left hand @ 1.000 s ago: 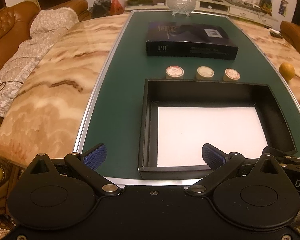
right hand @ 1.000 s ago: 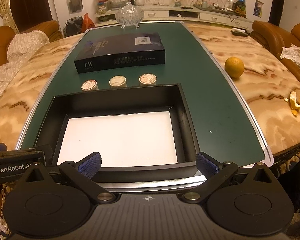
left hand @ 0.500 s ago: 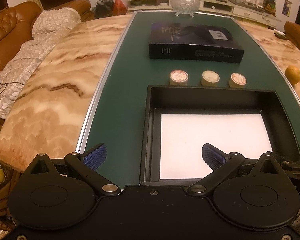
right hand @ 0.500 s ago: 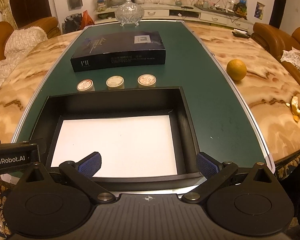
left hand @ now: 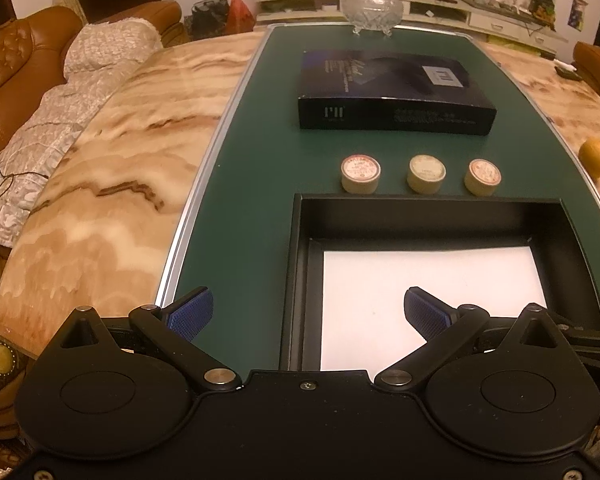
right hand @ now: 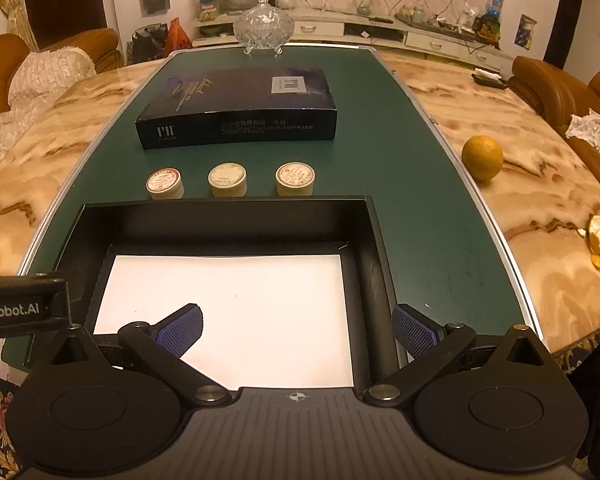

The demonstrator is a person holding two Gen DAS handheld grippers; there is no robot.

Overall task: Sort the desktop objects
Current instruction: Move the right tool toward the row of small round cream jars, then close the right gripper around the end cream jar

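On the green mat (right hand: 412,184) of the desk (right hand: 540,264) stand three small round tins (right hand: 227,179) in a row, just beyond the far wall of one open black tray (right hand: 224,216); their lids carry print too small to read. One white sheet (right hand: 236,312) lies inside the tray. Behind the tins lies one dark box (right hand: 240,108), its side marked "FII". One glass bowl (right hand: 263,26) and one orange (right hand: 482,158) complete the count. The left hand-held gripper (left hand: 306,314), lettered "nRobot.AI" in the right view, and the right hand-held gripper (right hand: 296,328) both gape wide, holding nothing.
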